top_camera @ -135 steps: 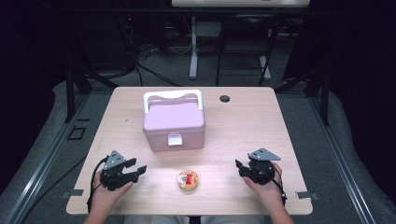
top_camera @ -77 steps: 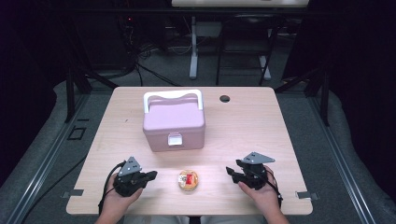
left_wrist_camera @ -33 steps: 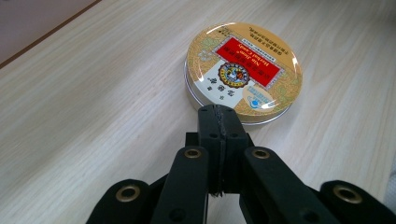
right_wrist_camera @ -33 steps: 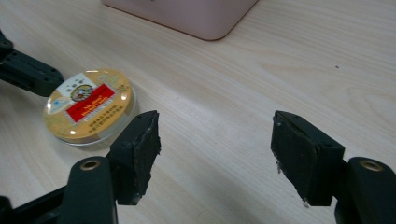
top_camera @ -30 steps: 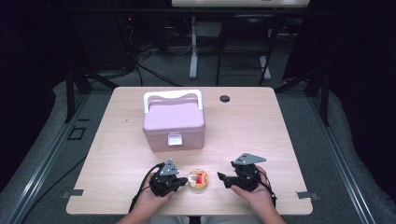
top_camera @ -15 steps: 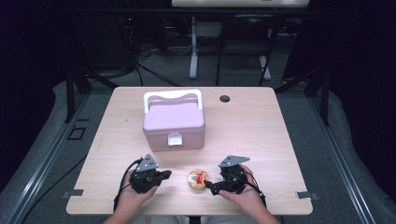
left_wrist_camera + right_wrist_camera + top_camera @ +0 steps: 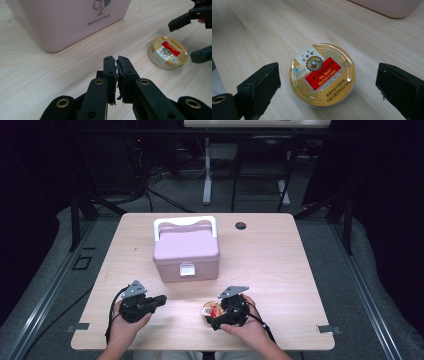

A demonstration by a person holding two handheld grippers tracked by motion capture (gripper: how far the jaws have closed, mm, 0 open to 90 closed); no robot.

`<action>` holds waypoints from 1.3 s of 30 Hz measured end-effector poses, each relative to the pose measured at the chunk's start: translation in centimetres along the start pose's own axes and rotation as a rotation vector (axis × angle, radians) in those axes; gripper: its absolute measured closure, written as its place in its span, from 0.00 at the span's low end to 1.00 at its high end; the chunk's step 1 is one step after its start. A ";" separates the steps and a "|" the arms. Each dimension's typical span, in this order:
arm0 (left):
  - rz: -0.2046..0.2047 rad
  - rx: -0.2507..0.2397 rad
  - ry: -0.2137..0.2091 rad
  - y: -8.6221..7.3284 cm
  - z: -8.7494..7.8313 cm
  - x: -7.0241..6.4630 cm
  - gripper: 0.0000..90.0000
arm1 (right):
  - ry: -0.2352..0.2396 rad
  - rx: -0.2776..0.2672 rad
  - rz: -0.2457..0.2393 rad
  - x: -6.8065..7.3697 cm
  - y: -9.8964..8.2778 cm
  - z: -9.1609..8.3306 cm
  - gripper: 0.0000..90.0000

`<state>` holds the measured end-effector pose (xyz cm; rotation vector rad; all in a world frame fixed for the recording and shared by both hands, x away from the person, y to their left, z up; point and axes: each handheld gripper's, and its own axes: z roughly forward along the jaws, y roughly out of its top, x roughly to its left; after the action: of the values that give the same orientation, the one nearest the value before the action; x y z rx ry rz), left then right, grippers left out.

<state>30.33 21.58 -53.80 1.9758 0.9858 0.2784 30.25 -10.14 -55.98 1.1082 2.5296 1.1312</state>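
Since the earlier frame we see the right gripper (image 7: 216, 316) moved in on the candy tin (image 7: 322, 74), lower centre of the high view; its jaws spread wide, straddling it, not touching. Left gripper (image 7: 117, 65) backed off lower left, nearly closed, empty. Grasp pending; medicine chest (image 7: 185, 248) unopened.

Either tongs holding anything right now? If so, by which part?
Nothing is held. The right tongs stand wide open around the round candy tin, pads clear of its sides. The left tongs, jaws just starting to open, are almost shut on nothing.
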 end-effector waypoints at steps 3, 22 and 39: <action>-0.010 0.000 0.007 -0.2 -0.1 0.4 0.89 | -0.022 0.012 -0.024 0.5 -0.1 0.9 0.06; -0.016 0.005 0.002 -0.5 0.3 0.4 0.83 | -0.069 0.035 -0.078 1.2 -0.6 2.1 0.21; -0.024 -0.012 0.014 -0.5 0.0 0.5 0.80 | -0.123 0.024 0.016 -2.1 -0.7 -0.5 0.21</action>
<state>30.39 22.03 -54.28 1.9524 1.0144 0.2842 31.15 -12.24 -56.45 1.1680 2.4508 1.0054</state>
